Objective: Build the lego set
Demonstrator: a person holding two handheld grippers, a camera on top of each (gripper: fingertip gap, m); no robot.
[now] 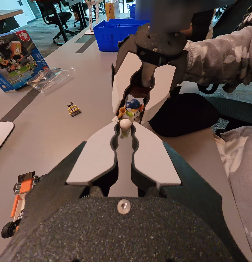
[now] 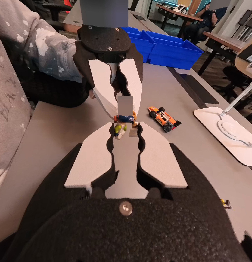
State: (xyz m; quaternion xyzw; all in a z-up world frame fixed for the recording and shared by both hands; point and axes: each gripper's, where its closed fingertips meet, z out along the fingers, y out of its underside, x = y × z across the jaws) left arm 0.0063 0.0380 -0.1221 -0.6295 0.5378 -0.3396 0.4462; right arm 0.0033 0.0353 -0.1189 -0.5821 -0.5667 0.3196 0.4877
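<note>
Each gripper [image 1: 124, 126] has white scalloped fingers on speckled black bodies; sleeves [image 1: 221, 59] mottled grey.

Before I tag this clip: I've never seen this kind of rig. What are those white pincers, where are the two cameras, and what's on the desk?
No robot arm here: a person holds a two-finger gripper in each hand, and each picture comes from a camera on one, looking along its white fingers. The left gripper is shut on a minifigure with a white helmet. The right gripper faces it, closed around a blue-capped minifigure carrying a gold trophy. On the grey table lie an orange race car, a small yellow barrier piece, the set's box, an empty plastic bag and blue bins.
</note>
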